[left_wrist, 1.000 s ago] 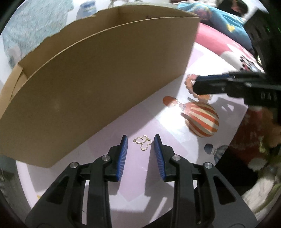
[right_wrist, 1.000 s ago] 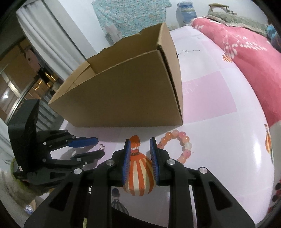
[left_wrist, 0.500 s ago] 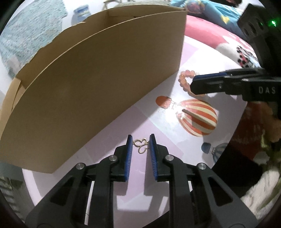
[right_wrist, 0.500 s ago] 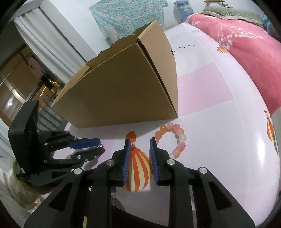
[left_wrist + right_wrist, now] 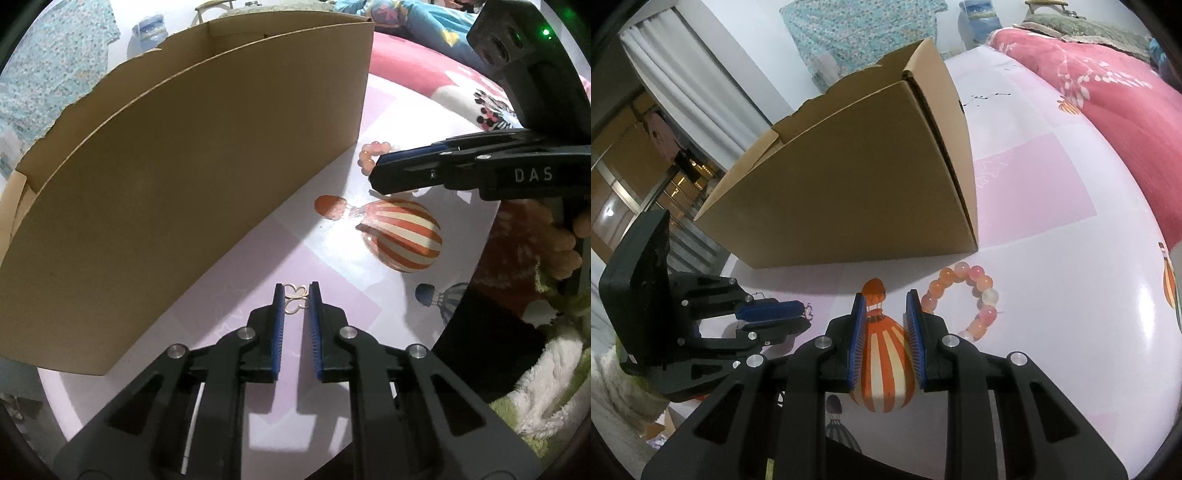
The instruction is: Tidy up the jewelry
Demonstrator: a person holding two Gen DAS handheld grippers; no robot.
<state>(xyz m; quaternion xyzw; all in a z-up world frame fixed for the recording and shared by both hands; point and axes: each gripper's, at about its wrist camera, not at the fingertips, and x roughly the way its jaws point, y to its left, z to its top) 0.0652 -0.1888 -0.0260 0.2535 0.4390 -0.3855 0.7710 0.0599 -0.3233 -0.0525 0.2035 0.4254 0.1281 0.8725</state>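
— Left wrist view: what does it give that the other does not?

— A close look at the left tongs (image 5: 296,295). Their jaws have just been closing, and the small gold butterfly charm (image 5: 294,296) sits between the blue pads at the tips, both pads touching its wings. It lies on the worktop (image 5: 258,273) just in front of the cardboard box (image 5: 192,158). From the right wrist the charm (image 5: 809,311) is only a speck at the left tongs' tip (image 5: 803,314).

— And the right wrist view?

— It shows the bead bracelet (image 5: 964,299) whole, a ring of pink and orange beads lying flat just right of the right tongs (image 5: 884,314). The left view has it half hidden behind those tongs (image 5: 373,173). The right tongs stand narrowly apart with nothing in them; only a printed striped balloon (image 5: 882,365) on the cloth shows between the pads.

— The surface and the room?

— A glossy white and pink cloth with balloon prints covers the worktop. The box is open at the top. Beyond are a red flowered blanket (image 5: 1108,85), a white curtain (image 5: 690,88) and a patterned teal cloth (image 5: 857,33) on the wall.
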